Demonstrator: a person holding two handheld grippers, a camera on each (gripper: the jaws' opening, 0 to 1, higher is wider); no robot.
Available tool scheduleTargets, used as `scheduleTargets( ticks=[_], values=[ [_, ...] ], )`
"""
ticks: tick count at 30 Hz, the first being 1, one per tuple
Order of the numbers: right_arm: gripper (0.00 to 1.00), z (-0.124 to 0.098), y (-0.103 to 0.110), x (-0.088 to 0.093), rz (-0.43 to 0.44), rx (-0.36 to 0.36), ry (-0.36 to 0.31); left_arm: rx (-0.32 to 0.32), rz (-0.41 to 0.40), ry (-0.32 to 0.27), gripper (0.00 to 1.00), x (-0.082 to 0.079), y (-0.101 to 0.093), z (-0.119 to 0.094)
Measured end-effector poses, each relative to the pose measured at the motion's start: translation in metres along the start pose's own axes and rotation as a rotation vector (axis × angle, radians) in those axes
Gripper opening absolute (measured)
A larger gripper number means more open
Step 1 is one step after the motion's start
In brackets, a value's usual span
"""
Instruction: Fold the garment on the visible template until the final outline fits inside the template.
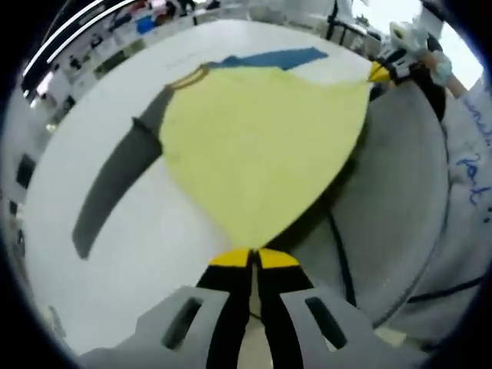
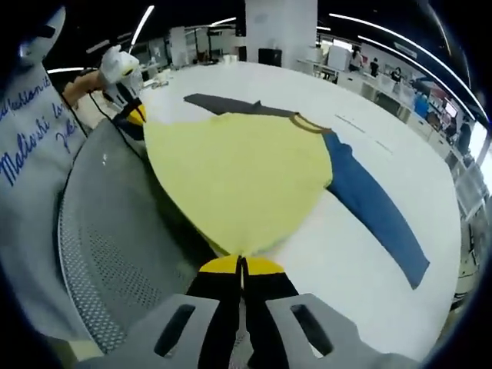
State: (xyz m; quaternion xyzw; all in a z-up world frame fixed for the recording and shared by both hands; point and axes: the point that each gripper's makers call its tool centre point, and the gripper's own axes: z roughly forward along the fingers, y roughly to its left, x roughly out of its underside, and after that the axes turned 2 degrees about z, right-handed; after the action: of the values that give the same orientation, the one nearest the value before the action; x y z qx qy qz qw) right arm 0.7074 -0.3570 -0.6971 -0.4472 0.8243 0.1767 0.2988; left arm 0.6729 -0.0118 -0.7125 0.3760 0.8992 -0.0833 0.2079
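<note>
Jaws of the left gripper (image 1: pixel 250 260) are closed on the near hem corner of the garment (image 1: pixel 261 146), and the right gripper (image 2: pixel 241 267) is pinched the same way on the other hem corner; each also turns up at the far edge of the other's view. Between them the yellow body hangs stretched, its hem lifted over the back of a grey mesh chair (image 2: pixel 115 246), while collar and sleeves lie farther off on the white tabletop (image 2: pixel 361 277). My worry is the chair: if the hem is carried forward too low, the cloth could drag on the chair back and twist. Uneven pull from the two grippers would skew the fold line, and a loose pinch could drop one corner, leaving the outline ragged. I cannot make out any template markings under the cloth, so fit is hard to judge. The right gripper view shows the blue sleeve (image 2: pixel 377 207) running long across the tabletop; the left gripper view gives the dark grey sleeve (image 1: pixel 115 184) at full length, with only a strip of blue behind.
</note>
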Motion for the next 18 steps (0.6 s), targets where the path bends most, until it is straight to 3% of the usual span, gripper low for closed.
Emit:
scheduleTargets(
  ticks=[18],
  values=[
    [0.01, 0.013, 0.004, 0.017, 0.018, -0.036, 0.058, 0.058, -0.010, 0.073, 0.00, 0.015, -0.009, 0.021]
  ],
)
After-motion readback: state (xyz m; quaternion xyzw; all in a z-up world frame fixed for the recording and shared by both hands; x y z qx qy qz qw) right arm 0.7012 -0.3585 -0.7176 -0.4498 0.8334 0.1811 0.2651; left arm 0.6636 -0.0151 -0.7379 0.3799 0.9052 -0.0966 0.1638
